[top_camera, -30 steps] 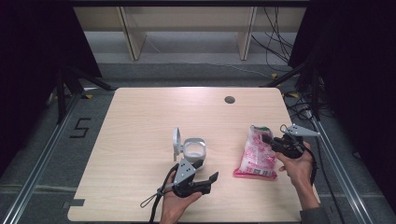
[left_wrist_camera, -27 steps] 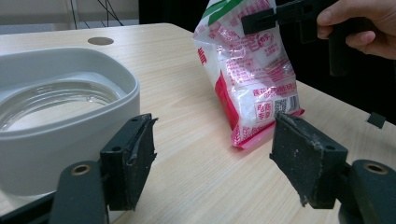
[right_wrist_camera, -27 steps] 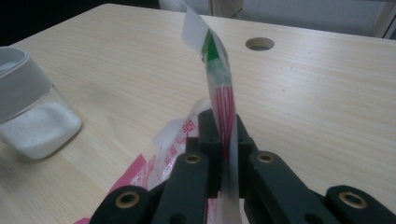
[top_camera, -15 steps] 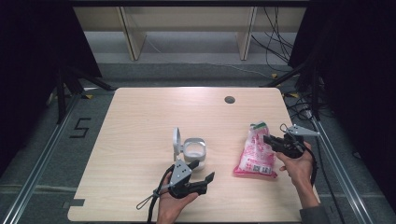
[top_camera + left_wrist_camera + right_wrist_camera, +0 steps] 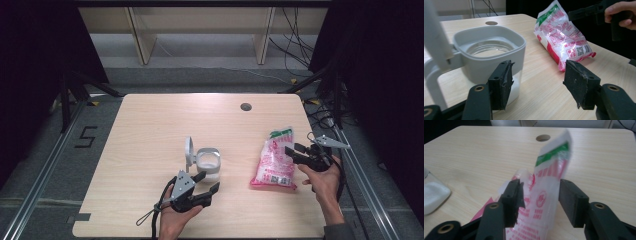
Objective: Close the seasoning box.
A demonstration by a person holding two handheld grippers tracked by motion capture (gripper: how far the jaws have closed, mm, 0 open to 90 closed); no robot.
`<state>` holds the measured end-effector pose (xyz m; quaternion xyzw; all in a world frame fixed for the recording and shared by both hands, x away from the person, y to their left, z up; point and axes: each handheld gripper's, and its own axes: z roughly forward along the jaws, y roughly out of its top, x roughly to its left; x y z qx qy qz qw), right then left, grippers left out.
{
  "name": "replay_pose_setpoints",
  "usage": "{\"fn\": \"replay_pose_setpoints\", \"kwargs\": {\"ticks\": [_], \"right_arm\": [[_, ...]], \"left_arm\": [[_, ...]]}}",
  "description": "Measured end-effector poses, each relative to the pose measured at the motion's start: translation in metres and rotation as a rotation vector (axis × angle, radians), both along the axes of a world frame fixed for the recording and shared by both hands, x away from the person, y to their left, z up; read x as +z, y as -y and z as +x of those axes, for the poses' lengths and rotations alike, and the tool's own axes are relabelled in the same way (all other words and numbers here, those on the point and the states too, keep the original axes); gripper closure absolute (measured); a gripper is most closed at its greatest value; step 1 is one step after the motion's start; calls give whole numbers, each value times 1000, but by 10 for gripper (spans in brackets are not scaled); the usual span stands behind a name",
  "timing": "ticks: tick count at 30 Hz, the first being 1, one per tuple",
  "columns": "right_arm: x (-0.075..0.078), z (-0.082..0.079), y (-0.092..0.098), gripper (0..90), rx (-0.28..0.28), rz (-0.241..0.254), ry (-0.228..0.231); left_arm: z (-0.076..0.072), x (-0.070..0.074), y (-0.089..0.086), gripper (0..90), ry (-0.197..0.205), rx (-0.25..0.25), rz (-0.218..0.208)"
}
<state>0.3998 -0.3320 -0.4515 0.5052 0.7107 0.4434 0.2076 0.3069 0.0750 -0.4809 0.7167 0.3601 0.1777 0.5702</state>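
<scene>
A white-rimmed glass jar (image 5: 207, 161) with its lid (image 5: 189, 151) flipped up stands mid-table, some white powder at its bottom (image 5: 489, 50). My left gripper (image 5: 210, 181) lies just in front of it, open; its jaws have just been closing, with nothing gripped between them (image 5: 537, 82). A pink and white bag (image 5: 275, 160) with a green top lies to the right. My right gripper (image 5: 290, 153) sits at the bag's right edge. Its jaws have just been opening and now stand apart around the bag (image 5: 546, 190), no longer pinching it.
A round cable hole (image 5: 245, 106) lies at the table's far right. The right table edge (image 5: 325, 165) runs close behind my right hand. Cables and stand legs lie on the floor (image 5: 320, 100) to the right, and shelving stands beyond the table.
The right jaws went from shut on the bag to open. My left hand has slid a little to the left, and its jaws are narrower.
</scene>
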Motion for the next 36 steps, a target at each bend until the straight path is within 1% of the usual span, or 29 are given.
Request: {"fn": "replay_pose_setpoints", "kwargs": {"ticks": [1, 2, 4, 7, 8, 11, 12, 13, 14, 16, 17, 18, 19, 20, 21, 22, 24, 25, 26, 27, 28, 29, 30, 31, 32, 33, 34, 35, 36], "right_arm": [[-1, -1, 2, 511, -6, 4, 6], [-2, -5, 1, 499, -24, 53, 0], [-4, -6, 6, 492, -20, 10, 26], [-3, -12, 11, 487, -32, 12, 3], [-3, -13, 14, 487, -25, 5, 23], [-4, -17, 18, 478, -33, 9, 24], [-3, -20, 18, 474, -31, 27, 19], [-3, -22, 17, 471, -41, 32, 12], [-3, -24, 16, 467, -52, 35, 12], [-4, -26, 17, 463, -32, 0, 29], [-4, -28, 16, 462, -38, 7, 28], [-4, -30, 15, 461, -26, 5, 31], [-4, -33, 12, 461, -24, 12, 26], [-5, -34, 12, 461, -7, 1, 26], [-5, -39, 7, 460, -32, 24, 4], [-7, -40, 7, 459, -33, 13, 13], [-8, -44, 4, 456, -37, 2, 2], [-9, -46, 2, 456, -33, 1, 12], [-10, -48, 1, 456, -26, -13, 3], [-11, -50, 0, 457, -9, -15, 13], [-11, -52, -2, 456, -6, -6, 4], [-12, -53, -2, 457, 21, -32, 14], [-13, -55, -3, 457, 29, -36, 19], [-13, -58, -8, 457, 12, -15, -5], [-13, -60, -10, 457, 22, -9, -16], [-14, -59, -8, 458, 67, -44, 7], [-15, -60, -10, 458, 69, -50, 12], [-15, -64, -13, 457, 61, -38, -1], [-15, -64, -14, 457, 80, -51, 9]], "left_arm": [[-1, 1, -2, 413, -7, 3, 5], [-1, 2, -4, 423, -3, 3, 6], [-1, 3, -6, 442, -1, 6, 1], [0, 2, -9, 471, 3, 4, 10], [0, 2, -9, 487, 2, 4, 8], [-1, 1, -12, 529, 8, -1, 23], [-1, 1, -12, 550, 14, -7, 13], [-2, 1, -13, 566, -6, 9, 7], [-3, 0, -13, 590, -6, 11, 0], [-3, 0, -15, 619, -6, 12, 11], [-1, 0, -17, 635, 14, -5, 32], [-2, 0, -17, 651, 5, 3, 9], [-3, 0, -18, 673, 5, 10, 20], [-3, 1, -18, 696, 7, 11, 23], [-4, 1, -19, 717, 13, 10, 35], [-5, 1, -19, 741, 15, 21, 47], [-4, 0, -21, 779, 30, 15, 57], [-5, 0, -22, 793, 32, 27, 60], [-6, 0, -23, 804, 31, 32, 72], [-6, 1, -25, 813, 35, 34, 76], [-6, 1, -26, 823, 40, 35, 72], [-6, 2, -28, 829, 56, 33, 95], [-6, 1, -29, 837, 53, 39, 80], [-7, 2, -30, 848, 52, 47, 95], [-6, 3, -33, 854, 65, 40, 112], [-6, 3, -34, 865, 71, 42, 106], [-7, 3, -36, 872, 66, 56, 99], [-7, 2, -37, 877, 61, 61, 81], [-7, 3, -38, 884, 59, 67, 90]]}}
